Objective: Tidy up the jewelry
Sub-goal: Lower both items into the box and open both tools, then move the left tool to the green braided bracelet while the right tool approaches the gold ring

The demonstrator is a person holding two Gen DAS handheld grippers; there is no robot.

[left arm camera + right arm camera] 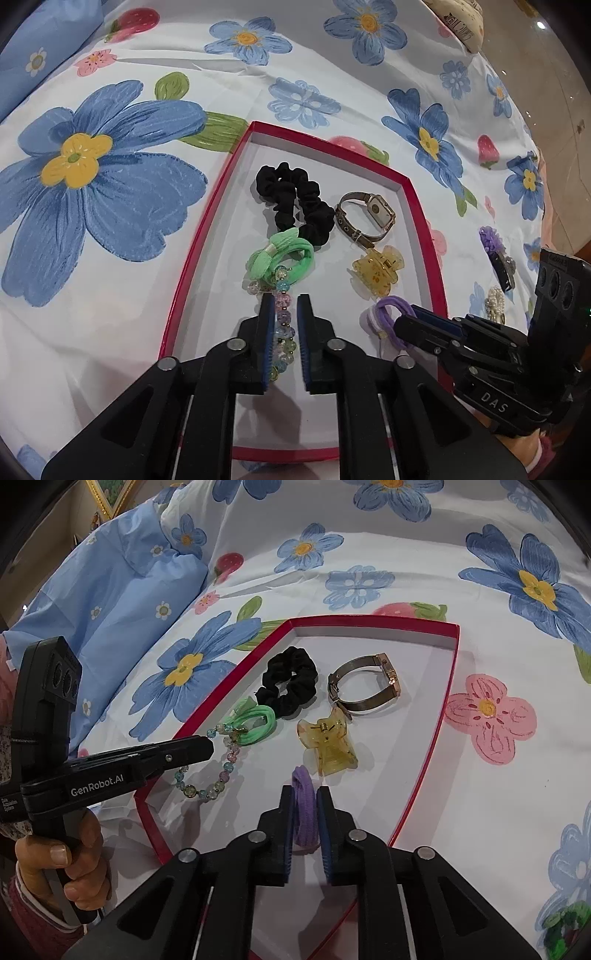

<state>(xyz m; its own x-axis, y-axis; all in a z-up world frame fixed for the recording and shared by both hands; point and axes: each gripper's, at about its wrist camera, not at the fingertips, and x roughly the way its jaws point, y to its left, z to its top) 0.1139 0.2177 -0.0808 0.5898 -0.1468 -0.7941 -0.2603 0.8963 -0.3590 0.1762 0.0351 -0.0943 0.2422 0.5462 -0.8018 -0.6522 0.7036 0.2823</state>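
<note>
Left gripper (284,299) low centre, jaws slightly parted; right gripper (306,792) low centre, jaws narrowly spaced; left hand (70,860) lower left
</note>
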